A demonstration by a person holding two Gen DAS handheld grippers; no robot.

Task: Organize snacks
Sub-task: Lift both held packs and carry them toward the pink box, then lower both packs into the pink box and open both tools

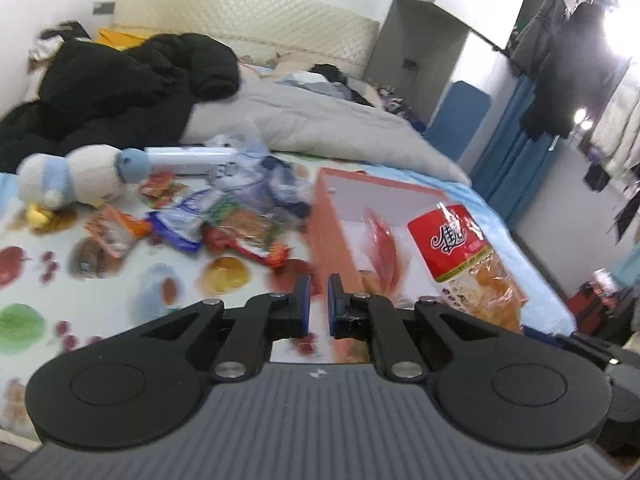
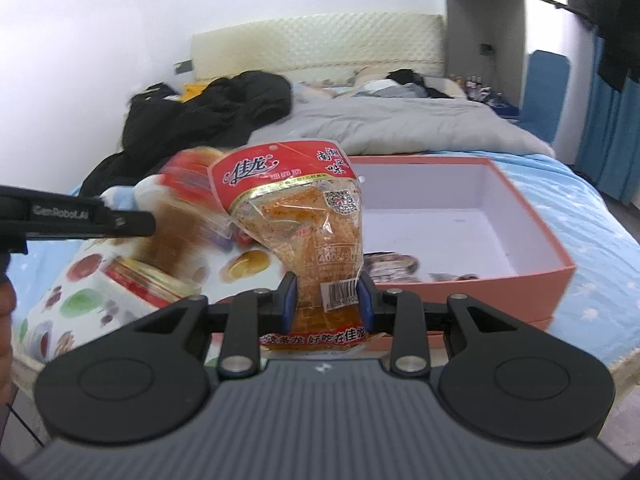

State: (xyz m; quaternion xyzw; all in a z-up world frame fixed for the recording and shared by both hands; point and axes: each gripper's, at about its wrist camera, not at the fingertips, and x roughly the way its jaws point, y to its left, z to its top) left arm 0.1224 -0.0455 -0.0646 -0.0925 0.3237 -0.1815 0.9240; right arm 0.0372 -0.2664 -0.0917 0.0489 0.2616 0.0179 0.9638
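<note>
My right gripper is shut on a red-topped clear snack bag of orange strips and holds it upright above the bed, in front of the orange box. The same bag shows at the right of the left wrist view, over the box. My left gripper is nearly shut with a narrow gap and holds nothing, near the box's left wall. A blurred red packet is in the air over the box. A pile of snack packets lies on the fruit-print sheet.
A plush toy lies left of the pile. A black jacket and grey duvet cover the bed's far half. The box holds a few packets at its near side. Clothes hang at the right.
</note>
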